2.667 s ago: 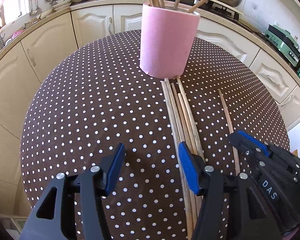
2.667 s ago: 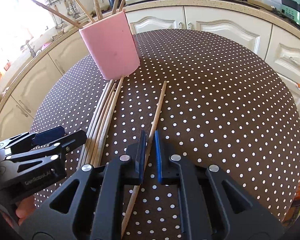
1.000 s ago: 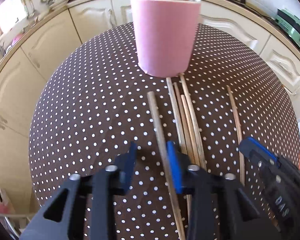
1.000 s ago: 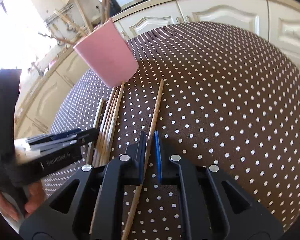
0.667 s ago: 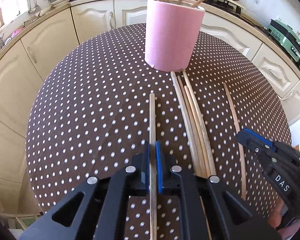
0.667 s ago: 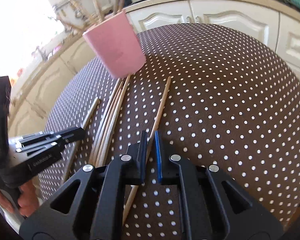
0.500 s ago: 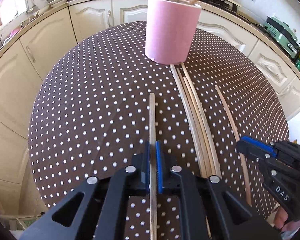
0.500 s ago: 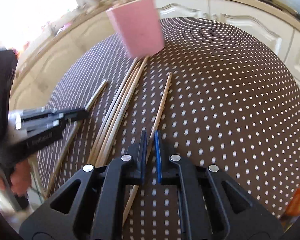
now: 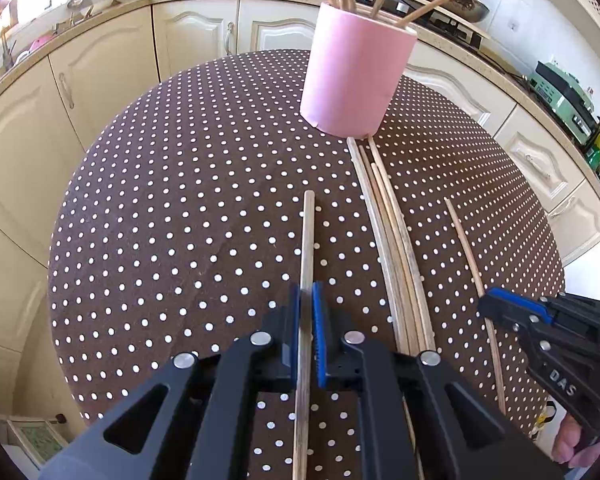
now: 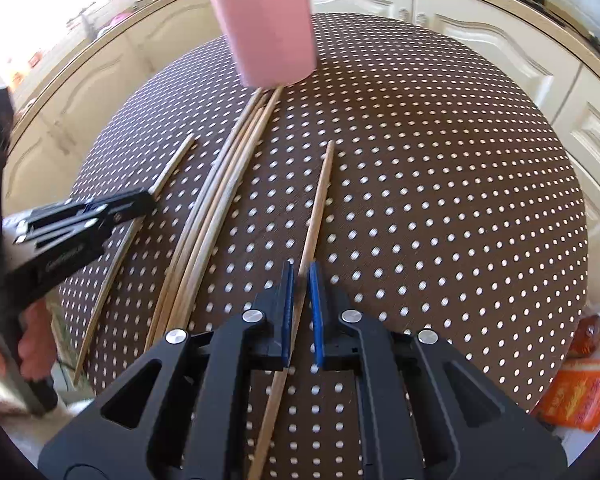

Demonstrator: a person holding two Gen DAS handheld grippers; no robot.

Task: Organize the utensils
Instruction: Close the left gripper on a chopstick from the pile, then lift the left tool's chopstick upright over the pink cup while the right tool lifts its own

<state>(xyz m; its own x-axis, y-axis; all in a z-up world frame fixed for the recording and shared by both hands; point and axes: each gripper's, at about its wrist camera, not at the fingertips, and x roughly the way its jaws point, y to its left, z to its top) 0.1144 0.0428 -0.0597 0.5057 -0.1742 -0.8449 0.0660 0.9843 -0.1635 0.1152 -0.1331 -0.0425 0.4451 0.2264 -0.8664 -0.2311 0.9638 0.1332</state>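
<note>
Wooden chopsticks looked light, stiff, bit slippery. Left gripper [image 9: 307, 300] pinched one chopstick [image 9: 307, 240] mid-length, right gripper [image 10: 299, 280] pinched another chopstick [image 10: 318, 200] likewise. Pink holder [image 9: 354, 76] stood far.

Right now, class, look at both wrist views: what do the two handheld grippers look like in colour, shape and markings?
Both are matte black plastic. The left gripper has angular arms with triangular cut-outs, round silver rivets at the pivots, and two narrow fingers lined with ridged blue pads. The right gripper is built the same. Seen from the left view, the right gripper's side carries white lettering ending "DAS".
</note>
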